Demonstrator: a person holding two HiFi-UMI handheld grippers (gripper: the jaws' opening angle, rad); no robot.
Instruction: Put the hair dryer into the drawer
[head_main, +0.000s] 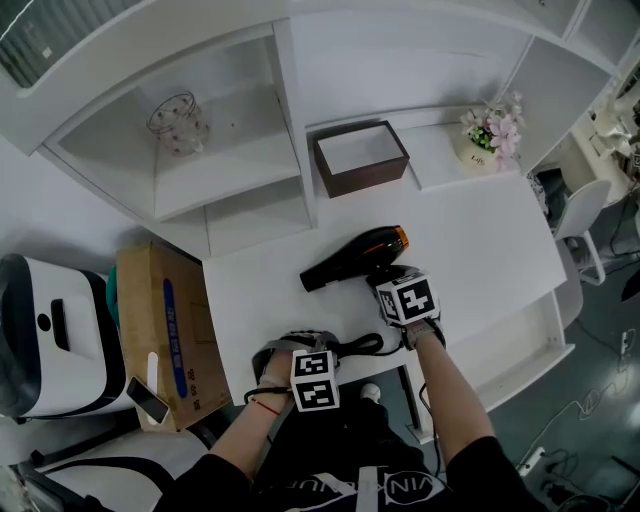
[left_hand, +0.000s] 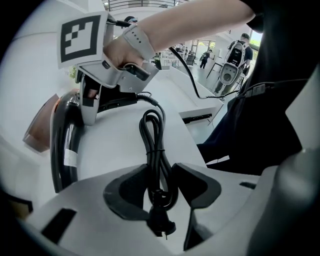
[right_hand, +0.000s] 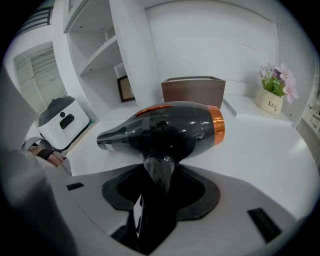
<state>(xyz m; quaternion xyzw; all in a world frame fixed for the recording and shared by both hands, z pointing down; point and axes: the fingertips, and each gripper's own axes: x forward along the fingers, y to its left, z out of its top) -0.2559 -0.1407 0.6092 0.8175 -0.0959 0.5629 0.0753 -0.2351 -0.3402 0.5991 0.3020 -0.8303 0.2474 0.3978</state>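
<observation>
Hair dryer (head_main: 355, 257), glossy black, orange rear band, bundled black cord (left_hand: 152, 145)

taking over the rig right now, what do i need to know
Left gripper: shut on the bundled power cord.
Right gripper: shut on the hair dryer, which lies on the white table.
Done: both grips are taken.
Left: lift the dryer and cord together, set them in what looks like the open drawer beside the right arm, then release.
</observation>
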